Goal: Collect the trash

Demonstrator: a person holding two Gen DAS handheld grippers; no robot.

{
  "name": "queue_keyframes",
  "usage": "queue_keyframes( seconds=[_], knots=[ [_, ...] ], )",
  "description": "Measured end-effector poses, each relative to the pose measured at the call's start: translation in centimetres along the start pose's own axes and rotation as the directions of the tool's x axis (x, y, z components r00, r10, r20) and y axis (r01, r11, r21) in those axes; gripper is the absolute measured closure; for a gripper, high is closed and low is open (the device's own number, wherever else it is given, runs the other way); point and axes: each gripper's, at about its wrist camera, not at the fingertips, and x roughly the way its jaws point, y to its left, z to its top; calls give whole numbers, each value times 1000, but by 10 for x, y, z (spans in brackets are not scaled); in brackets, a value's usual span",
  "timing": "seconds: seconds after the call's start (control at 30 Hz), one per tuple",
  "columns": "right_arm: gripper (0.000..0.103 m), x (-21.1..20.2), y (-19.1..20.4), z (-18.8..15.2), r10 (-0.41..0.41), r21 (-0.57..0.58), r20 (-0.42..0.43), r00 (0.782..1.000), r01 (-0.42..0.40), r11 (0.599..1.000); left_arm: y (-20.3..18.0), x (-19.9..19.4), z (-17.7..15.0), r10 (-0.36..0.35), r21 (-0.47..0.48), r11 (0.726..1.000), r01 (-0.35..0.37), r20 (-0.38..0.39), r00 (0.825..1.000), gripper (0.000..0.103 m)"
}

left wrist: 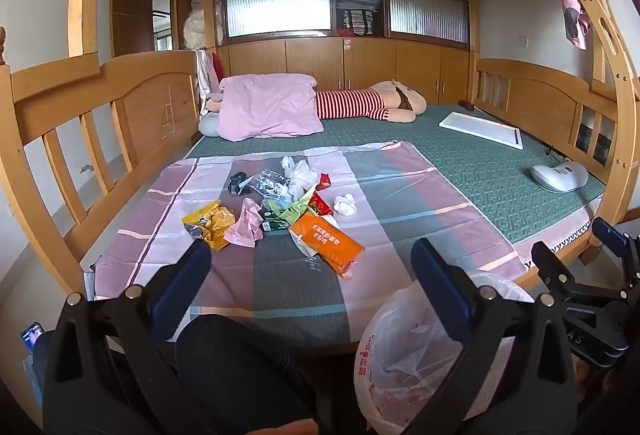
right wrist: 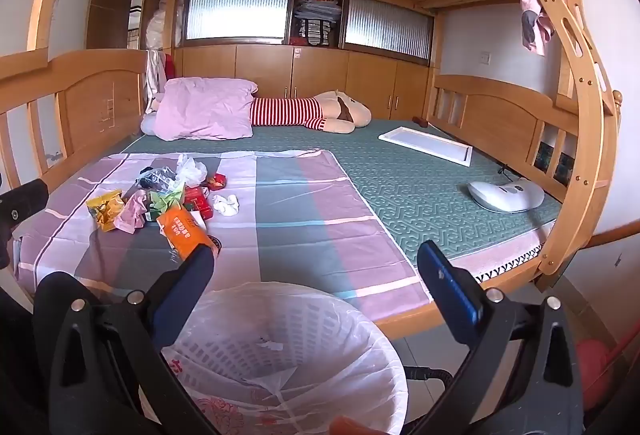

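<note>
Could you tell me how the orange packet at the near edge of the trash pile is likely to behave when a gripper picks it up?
The orange packet looks like a soft, partly flattened wrapper, so it will probably sag and crumple. It seems light for its size. Its glossy film may slip between the pads.

Orange packet (left wrist: 329, 243), yellow wrapper (left wrist: 211, 223), pink pillow (left wrist: 269, 106), red-and-white striped plush (left wrist: 352, 104), green patterned mattress (left wrist: 472, 171)

Left gripper (left wrist: 310, 255) and right gripper (right wrist: 318, 259) both point forward, jaws spread wide, holding nothing.
</note>
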Motion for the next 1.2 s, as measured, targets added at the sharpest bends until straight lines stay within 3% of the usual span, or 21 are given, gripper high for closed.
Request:
queue_keyframes(
  seconds=[1.2],
  knots=[
    [3, 0, -2, 1, 9, 14, -4, 1000, -9, 1000, -3, 2, -12, -1, -2, 1000, 1, -13, 1000, 4]
  ],
)
